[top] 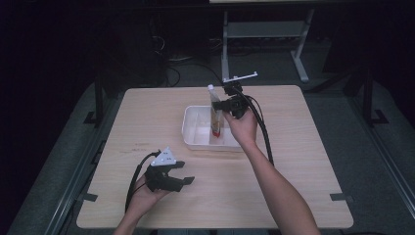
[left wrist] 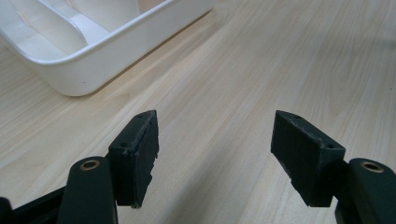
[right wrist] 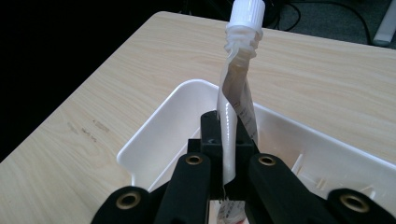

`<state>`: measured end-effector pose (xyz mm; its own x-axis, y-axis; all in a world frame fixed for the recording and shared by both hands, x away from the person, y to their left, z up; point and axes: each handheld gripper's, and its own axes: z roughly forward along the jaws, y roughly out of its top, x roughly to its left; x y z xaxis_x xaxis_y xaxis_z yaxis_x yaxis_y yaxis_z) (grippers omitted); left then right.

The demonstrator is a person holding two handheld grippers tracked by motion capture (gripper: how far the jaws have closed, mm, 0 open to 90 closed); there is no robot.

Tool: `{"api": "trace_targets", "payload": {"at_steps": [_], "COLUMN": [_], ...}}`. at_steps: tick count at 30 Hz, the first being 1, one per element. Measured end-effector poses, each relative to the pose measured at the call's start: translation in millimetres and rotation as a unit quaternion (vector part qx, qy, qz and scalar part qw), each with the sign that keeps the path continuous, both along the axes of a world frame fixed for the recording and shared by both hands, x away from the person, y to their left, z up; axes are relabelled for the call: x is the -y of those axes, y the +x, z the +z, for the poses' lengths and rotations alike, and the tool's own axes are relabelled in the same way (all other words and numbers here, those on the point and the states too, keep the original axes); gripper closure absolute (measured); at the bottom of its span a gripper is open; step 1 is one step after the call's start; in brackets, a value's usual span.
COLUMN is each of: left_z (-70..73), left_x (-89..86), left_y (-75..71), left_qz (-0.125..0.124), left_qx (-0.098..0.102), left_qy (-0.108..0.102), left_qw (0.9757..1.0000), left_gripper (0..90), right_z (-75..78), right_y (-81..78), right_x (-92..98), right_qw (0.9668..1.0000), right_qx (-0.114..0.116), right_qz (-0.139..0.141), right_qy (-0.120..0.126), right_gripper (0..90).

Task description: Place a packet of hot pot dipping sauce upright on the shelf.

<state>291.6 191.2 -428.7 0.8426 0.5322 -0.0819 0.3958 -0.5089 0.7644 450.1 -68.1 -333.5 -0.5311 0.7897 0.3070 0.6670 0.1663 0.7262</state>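
A squeezed white tube [top: 216,115] with a white screw cap on top and a red lower end hangs upright over the middle of a white divided tray [top: 188,132]. My right gripper [top: 221,105] is shut on the tube's flat body, cap up; in the right gripper view the tube [right wrist: 238,93] rises between the jaws of that gripper [right wrist: 229,135] above the tray [right wrist: 154,121]. My left gripper [top: 186,172] rests low near the table's front left, held in a hand. Its jaws stand wide apart with nothing between them. In the left gripper view this gripper [left wrist: 215,135] faces bare wood, with the tray's corner [left wrist: 93,65] ahead on the left.
The light wooden table [top: 293,147] has open surface right of the tray and along the front. A faint scuff mark [top: 139,147] lies left of the tray. Beyond the far edge stands a white metal frame [top: 264,34] on a dark floor.
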Motion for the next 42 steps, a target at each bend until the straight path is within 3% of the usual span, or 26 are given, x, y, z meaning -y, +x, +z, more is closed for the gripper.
{"api": "trace_targets", "payload": {"at_steps": [18,42], "left_z": [0.3,-0.2], "left_x": [-1.0,-0.7], "left_y": [-0.1,0.2], "left_qz": [0.002,0.001], "left_qx": [0.001,0.003], "left_qy": [0.0,0.003], "left_qw": [1.0,1.0], "left_gripper": [31.6,31.6], "right_z": [-20.3,-25.8], "right_y": [6.9,-1.2], "right_x": [-3.7,-3.0], "right_qw": [0.9995,0.9995], "right_qx": [-0.019,-0.033], "right_qz": [-0.022,0.003], "right_qy": [-0.014,-0.001], "right_gripper": [87.8,79.6]}}
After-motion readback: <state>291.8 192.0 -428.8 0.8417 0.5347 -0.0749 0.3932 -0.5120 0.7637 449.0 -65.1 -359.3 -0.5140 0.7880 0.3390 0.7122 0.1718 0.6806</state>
